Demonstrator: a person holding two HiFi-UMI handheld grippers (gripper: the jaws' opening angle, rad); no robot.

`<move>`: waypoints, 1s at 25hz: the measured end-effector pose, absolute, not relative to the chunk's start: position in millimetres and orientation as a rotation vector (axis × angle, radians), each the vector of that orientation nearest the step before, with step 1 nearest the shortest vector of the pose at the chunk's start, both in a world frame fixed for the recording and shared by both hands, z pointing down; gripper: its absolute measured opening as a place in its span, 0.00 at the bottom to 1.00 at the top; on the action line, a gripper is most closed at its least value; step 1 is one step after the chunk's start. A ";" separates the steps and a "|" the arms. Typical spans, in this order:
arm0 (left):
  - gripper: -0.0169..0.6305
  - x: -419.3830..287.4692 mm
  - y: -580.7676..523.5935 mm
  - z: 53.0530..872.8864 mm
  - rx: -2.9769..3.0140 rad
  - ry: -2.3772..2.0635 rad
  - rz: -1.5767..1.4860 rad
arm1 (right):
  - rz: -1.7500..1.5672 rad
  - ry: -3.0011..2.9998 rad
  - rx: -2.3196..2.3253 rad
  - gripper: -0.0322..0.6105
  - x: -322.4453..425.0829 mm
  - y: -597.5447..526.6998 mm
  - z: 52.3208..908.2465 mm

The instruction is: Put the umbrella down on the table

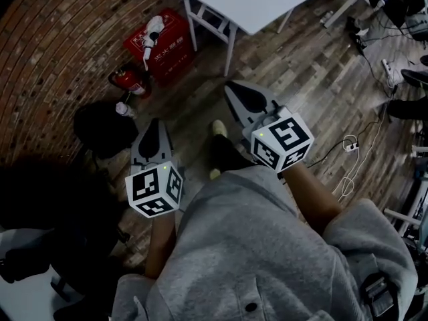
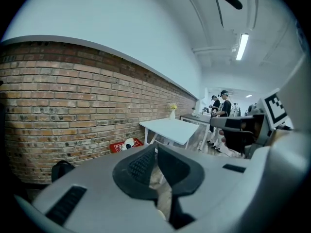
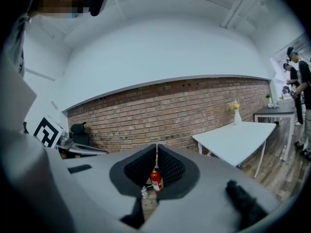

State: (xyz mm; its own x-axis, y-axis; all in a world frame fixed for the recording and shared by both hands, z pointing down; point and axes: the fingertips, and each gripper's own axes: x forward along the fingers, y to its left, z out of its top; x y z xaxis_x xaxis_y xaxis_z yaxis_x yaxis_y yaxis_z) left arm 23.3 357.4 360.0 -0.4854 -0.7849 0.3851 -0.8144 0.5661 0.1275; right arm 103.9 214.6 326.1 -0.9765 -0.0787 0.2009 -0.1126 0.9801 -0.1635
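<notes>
Both claws are pinched shut and empty. Left gripper (image 1: 155, 126) and right gripper (image 1: 233, 91) hang over the wooden floor (image 1: 301, 79), both short of the white table (image 1: 254, 2), which stands ahead of them. The right one is nearer the table's front leg. Left of the table, along the brick wall (image 1: 53, 45), sit a red box (image 1: 164, 42), a fire extinguisher (image 1: 130, 80) and a black bag (image 1: 100, 129).

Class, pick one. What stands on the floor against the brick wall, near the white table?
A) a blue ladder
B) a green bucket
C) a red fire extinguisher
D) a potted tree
C: a red fire extinguisher stands at the foot of the brick wall, beside a red box.
</notes>
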 end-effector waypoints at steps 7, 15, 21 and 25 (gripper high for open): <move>0.07 -21.3 311.9 364.6 1.313 -2.366 0.112 | 0.268 -2.914 0.142 0.10 54.9 179.1 330.2; 0.07 -60.7 260.3 366.7 1.326 -2.333 0.116 | 0.294 -2.888 0.133 0.10 11.5 137.7 334.9; 0.07 -75.0 232.3 374.5 1.306 -2.312 0.112 | 0.297 -2.867 0.100 0.10 -9.3 112.9 340.0; 0.07 -87.8 220.2 375.7 1.284 -2.316 0.113 | 0.300 -2.862 0.071 0.10 -25.0 99.9 340.9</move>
